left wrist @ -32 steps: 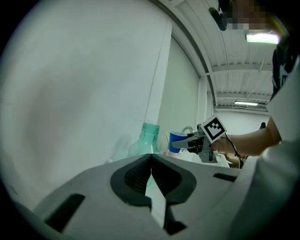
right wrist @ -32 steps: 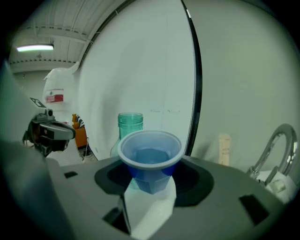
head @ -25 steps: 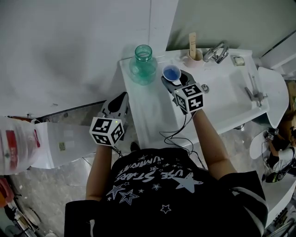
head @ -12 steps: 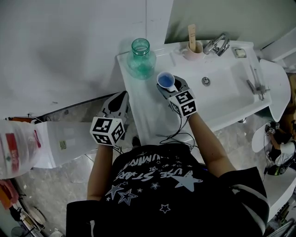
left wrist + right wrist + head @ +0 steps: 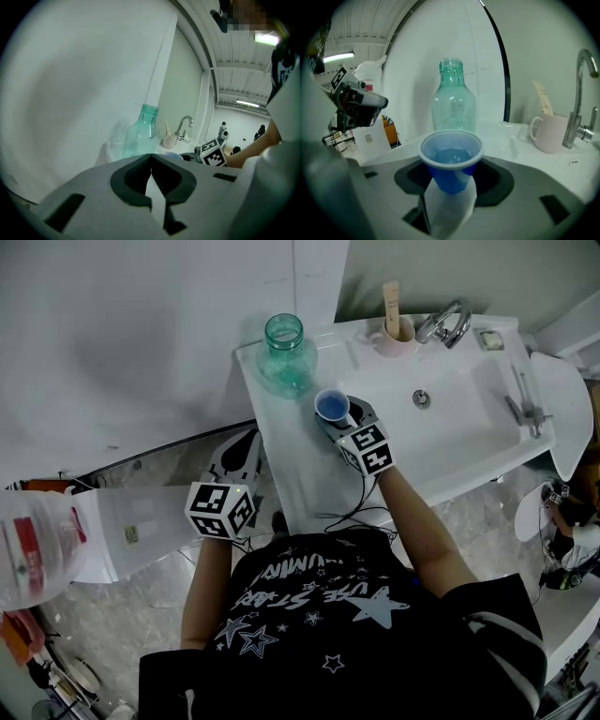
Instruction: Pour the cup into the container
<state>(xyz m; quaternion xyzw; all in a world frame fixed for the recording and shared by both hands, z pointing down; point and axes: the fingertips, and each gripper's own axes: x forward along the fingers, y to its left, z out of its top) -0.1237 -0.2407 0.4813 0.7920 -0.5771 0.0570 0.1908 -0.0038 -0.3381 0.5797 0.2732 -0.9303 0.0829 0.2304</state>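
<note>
- One cup is in play: the right gripper (image 5: 334, 415) has its jaws about half apart and closed on a small blue cup (image 5: 330, 406), held upright at the frame's centre in the head view; blue liquid shows inside it in the right gripper view.
- Just above and left of the cup stands the container, a green glass bottle (image 5: 284, 357), on the white counter (image 5: 298, 460); cup and bottle are near but apart.
- The left gripper (image 5: 249, 437) hangs off the counter's edge at lower left of centre, jaws together on nothing; it seems to have no part in this step.
- Step in hand, as I judge it: the carry before the pour; the cup is not tipped and the liquid is not yet in the bottle.
- Next move calls for raising the cup's rim over the bottle's narrow mouth, then a slow tilt; the small opening leaves little room for a miss.
- Against the frame a second ago, the cup sits lower in the picture and more below the bottle than beside it, and the right gripper has come down toward the counter; the left gripper is about where it was.
</note>
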